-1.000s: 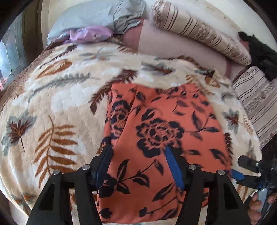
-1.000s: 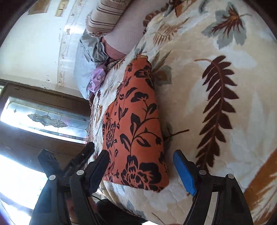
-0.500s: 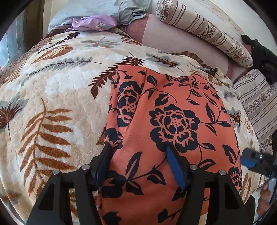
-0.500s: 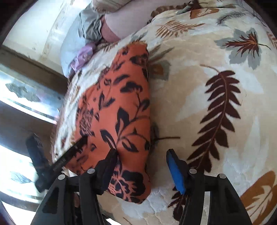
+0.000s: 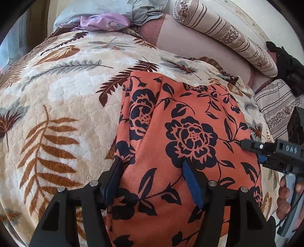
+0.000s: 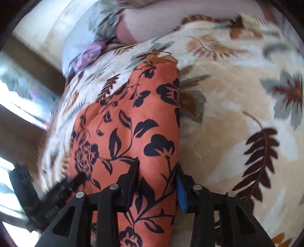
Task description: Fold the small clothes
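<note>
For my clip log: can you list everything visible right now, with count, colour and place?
Floral garment: one, orange with black flowers, lying on the blanket's near part.
Blanket: one, cream with brown and grey leaves, covering the bed.
Bolster pillow: one, cream with brown stripes, far right.
Lilac cloth: one, far left, on a grey-blue cloth.
Black item: one, far right edge; unclear what.
Left gripper: black, blue pads, open over the garment's near left edge.
Right gripper: black, blue pads, open astride the garment's right edge.

One orange garment (image 5: 186,133), two striped pillows (image 5: 226,36).
</note>
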